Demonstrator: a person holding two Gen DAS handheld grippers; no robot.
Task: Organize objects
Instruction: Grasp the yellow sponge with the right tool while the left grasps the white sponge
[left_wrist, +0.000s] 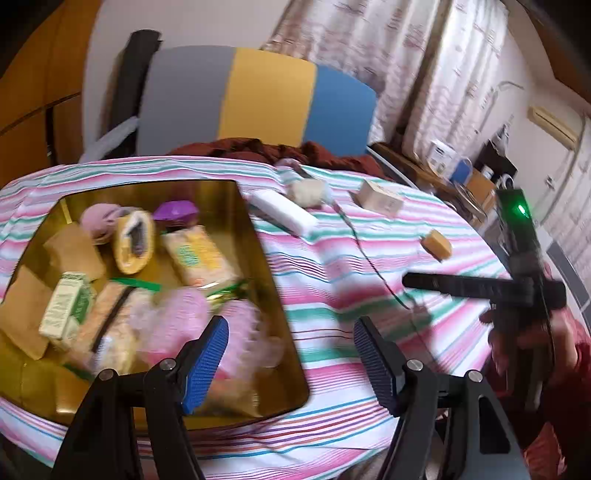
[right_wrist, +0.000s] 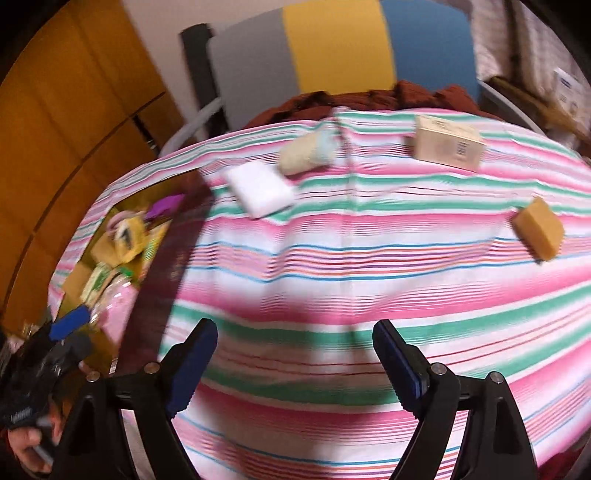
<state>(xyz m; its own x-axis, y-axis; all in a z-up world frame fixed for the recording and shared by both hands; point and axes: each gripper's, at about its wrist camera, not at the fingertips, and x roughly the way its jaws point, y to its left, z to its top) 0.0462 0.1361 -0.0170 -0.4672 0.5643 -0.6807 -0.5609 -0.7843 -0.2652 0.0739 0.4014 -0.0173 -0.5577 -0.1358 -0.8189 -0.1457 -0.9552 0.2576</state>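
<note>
A: Where do the two tools stand?

B: The left tool (left_wrist: 290, 360) hangs over the near right corner of the gold tin (left_wrist: 255, 221), its blue pads (left_wrist: 207, 363) set wide apart with nothing between them. The right tool (right_wrist: 295, 363) hovers above the striped cloth (right_wrist: 332, 266) that covers the surface, its fingers likewise spread and empty.

A: What lies in the tin?

B: It is crowded: a green and white carton (left_wrist: 64, 306), a pale yellow packet (left_wrist: 199, 256), a purple piece (left_wrist: 175, 214), a yellow pouch (left_wrist: 135, 242), brown card pieces (left_wrist: 72, 251) and fluffy pink things (left_wrist: 177, 325). The blur hides finer detail.

A: And outside it?

B: Four things are loose on the cloth. A white block (right_wrist: 260, 190) lies just beside the tin's far right corner. A pale cream bundle (right_wrist: 304, 155) sits just beyond it, near the far edge. A beige box (right_wrist: 447, 144) stands farther right, and a tan block (right_wrist: 539, 229) lies well apart from the others on the right side.

A: Anything else?

B: In the left view a thin dark cord (left_wrist: 365, 254) trails across the cloth. Behind the surface stands a chair back (left_wrist: 258, 99) in grey, yellow and blue, with a dark red cloth (left_wrist: 280, 147) bunched below it.
</note>
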